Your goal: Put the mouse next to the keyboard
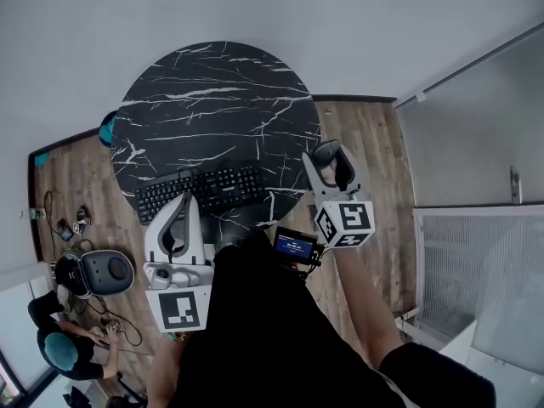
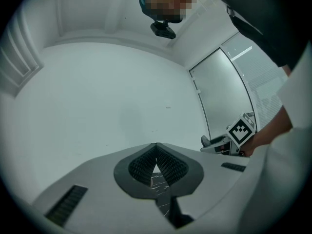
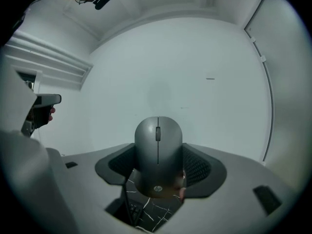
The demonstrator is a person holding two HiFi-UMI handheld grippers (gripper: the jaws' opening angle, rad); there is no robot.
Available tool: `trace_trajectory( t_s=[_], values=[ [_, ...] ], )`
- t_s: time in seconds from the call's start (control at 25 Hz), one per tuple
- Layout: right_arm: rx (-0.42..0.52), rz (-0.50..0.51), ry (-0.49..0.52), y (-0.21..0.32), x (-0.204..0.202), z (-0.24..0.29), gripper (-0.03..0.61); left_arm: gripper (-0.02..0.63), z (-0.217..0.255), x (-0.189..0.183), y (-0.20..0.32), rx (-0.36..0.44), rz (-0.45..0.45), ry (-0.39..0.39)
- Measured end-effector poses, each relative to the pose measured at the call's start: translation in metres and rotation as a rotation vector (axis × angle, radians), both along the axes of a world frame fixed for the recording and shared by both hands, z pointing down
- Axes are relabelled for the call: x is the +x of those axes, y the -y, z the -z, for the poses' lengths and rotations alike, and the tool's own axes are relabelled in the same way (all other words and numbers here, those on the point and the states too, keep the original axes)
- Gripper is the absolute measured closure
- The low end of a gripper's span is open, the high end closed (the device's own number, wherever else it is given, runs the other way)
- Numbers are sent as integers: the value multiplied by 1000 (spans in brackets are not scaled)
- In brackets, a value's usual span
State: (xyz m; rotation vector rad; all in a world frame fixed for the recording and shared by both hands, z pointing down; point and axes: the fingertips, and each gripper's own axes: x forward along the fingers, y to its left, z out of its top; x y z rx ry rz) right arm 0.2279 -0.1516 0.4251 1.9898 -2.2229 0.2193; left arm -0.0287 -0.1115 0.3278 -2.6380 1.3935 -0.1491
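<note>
Gripping the mouse between its jaws, the right tool hangs just beyond the keyboard's right end, at the edge of the surface. The mouse's long axis runs along the jaws, nose outward. The left tool, closed and empty, hovers by the keyboard's near edge, so placing likely falls to the right.

The grey mouse bears a small round "hp" logo near its rear end, plain in the right gripper view. In the head view, the small screen just in front of the person shows pale lines on blue that are too small to read. The key legends on the keyboard cannot be made out either.
</note>
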Motion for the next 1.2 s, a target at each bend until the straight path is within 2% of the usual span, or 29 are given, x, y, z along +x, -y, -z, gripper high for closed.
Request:
trace_trajectory(
  t_s=[0.6, 0.84, 1.2],
  values=[
    [-243, 21, 32, 6, 6, -111, 301, 601, -17, -10, -15, -44, 23, 27],
    [-316, -6, 56, 12, 14, -151, 301, 601, -18, -14, -16, -44, 37, 24],
    [-464, -14, 140, 13, 14, -209, 301, 601, -21, -17, -22, -61, 47, 38]
  ],
)
